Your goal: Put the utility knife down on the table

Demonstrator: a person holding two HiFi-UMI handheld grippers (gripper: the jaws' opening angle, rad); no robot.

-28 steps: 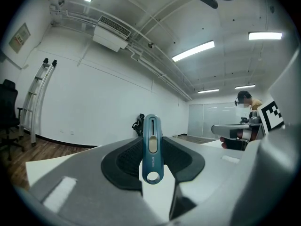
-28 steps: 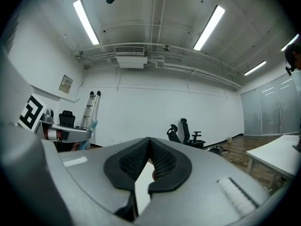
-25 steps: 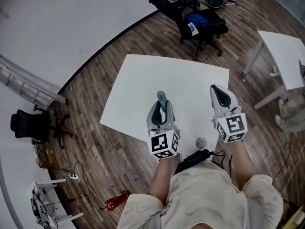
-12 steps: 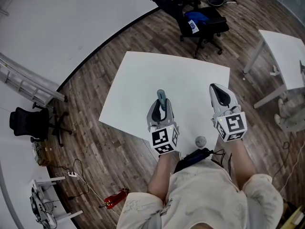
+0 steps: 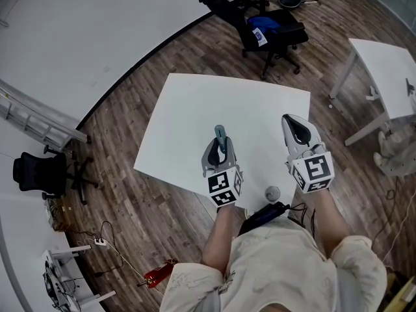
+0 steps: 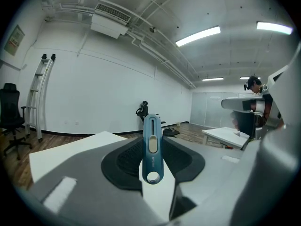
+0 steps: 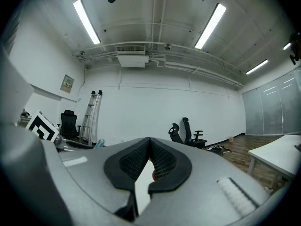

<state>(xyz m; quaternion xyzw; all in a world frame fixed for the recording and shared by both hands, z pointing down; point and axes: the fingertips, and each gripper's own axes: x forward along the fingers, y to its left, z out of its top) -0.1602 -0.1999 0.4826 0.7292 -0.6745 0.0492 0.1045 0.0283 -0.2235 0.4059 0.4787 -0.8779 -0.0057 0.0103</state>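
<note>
A blue utility knife (image 5: 220, 134) with a grey slider sticks out forward from my left gripper (image 5: 220, 145), which is shut on its handle above the white table (image 5: 195, 106). In the left gripper view the knife (image 6: 152, 145) stands upright between the dark pads (image 6: 126, 158), its end hole toward the camera, and the left gripper (image 6: 153, 161) points a little downward over the table. My right gripper (image 5: 292, 123) hovers to the right of it, jaws together with nothing in them. The right gripper view shows the same: right gripper (image 7: 149, 144) with its pads meeting at the tips.
A small grey round object (image 5: 273, 192) sits near the table's front edge, beside a black device with a cable (image 5: 263, 214). A black office chair (image 5: 270, 28) stands beyond the table, a second white table (image 5: 383, 60) at right, a ladder (image 5: 36, 117) at left.
My left gripper has sunk closer to the table with the knife still in it. The right gripper has stayed where it was.
</note>
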